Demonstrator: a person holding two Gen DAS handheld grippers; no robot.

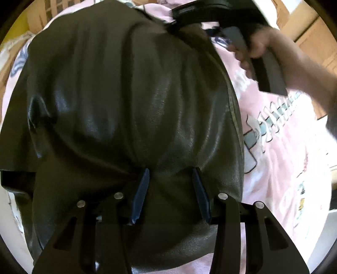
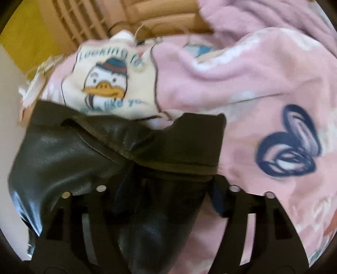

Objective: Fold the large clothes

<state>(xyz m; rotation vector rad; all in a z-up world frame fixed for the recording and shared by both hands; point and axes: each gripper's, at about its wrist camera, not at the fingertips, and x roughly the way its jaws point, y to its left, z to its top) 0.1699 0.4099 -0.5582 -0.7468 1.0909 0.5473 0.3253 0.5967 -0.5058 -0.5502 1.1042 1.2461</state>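
Left wrist view: a dark, leather-like garment (image 1: 126, 109) fills most of the frame, lying bunched and creased on a pink printed blanket (image 1: 280, 160). The left gripper (image 1: 171, 179) points steeply down onto the near part of the garment. Its two blue-padded fingers (image 1: 141, 189) stand partly apart, tips resting against the leather with a bulge of material between them; the pads do not visibly pinch it. At upper right a hand (image 1: 261, 46) holds the handle of the other gripper at the far edge of the garment; this part is motion-blurred.

Right wrist view: the right gripper (image 2: 166, 189) is angled down over a collar or lapel end of the same garment (image 2: 69, 151). The fingers are well apart. Dark material lies between and over them, hiding the pads, so whether they press on it cannot be told. Beyond the garment, the blanket (image 2: 242, 84) shows a duck print (image 2: 107, 82) and a dark blue heart print (image 2: 288, 143). A slatted tan crate (image 2: 84, 19) is at top left.
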